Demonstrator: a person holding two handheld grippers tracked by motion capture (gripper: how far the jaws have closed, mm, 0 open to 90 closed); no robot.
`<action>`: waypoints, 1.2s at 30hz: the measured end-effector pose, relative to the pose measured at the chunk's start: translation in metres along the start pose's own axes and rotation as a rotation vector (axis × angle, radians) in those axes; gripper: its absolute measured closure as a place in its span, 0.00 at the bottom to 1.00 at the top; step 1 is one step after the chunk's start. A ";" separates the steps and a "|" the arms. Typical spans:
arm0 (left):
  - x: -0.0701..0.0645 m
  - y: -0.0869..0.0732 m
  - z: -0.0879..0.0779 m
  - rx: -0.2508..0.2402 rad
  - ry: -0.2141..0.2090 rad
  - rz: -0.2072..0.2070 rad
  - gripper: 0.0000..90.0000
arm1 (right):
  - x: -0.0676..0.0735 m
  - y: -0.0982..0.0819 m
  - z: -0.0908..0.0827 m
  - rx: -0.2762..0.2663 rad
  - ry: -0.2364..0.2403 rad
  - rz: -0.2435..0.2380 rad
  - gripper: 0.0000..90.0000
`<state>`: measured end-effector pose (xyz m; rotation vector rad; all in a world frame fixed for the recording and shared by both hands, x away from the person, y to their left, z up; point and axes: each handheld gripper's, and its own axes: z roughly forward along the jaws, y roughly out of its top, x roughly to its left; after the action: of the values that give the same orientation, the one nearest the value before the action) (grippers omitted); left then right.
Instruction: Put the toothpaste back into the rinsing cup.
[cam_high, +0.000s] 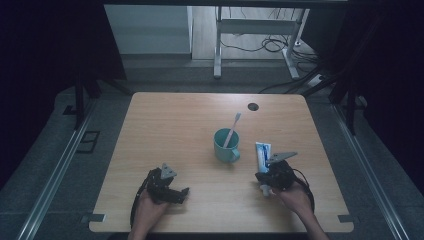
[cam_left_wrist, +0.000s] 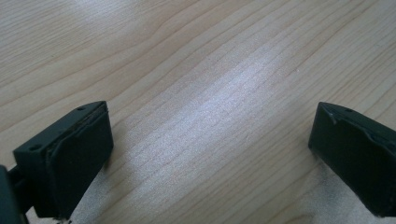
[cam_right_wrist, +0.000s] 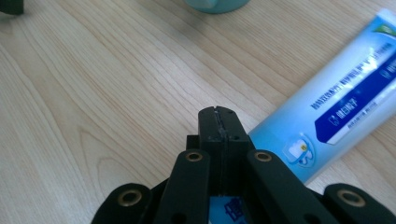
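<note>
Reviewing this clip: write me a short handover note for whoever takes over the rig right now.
Left gripper: open, resting on the table near its front left, nothing between the jaws.
Right gripper: jaws shut together with nothing between them, lying beside the toothpaste tube at the table's front right.
Things: the tube lies flat just right of the teal cup; a toothbrush stands in the cup.
Done: toothbrush is in the cup.
Left: the tube is not gripped; likely reopen the right gripper and take hold of it.

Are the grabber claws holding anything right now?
No. The right gripper is shut on nothing beside the toothpaste tube. The left gripper is open over bare table.
</note>
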<state>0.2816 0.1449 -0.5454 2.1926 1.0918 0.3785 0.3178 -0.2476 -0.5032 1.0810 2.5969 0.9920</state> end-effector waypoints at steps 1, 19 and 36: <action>0.000 0.000 0.000 0.000 0.000 0.000 0.00 | 0.000 0.000 0.000 0.000 0.000 0.000 1.00; 0.000 0.000 0.000 0.000 0.000 0.001 0.00 | -0.014 -0.013 -0.010 0.008 -0.027 0.048 1.00; 0.000 0.000 0.000 0.000 0.000 0.005 0.00 | -0.025 -0.023 -0.019 0.018 -0.058 0.069 0.97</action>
<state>0.2818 0.1451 -0.5454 2.1957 1.0871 0.3802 0.3153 -0.2863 -0.5057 1.1937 2.5434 0.9382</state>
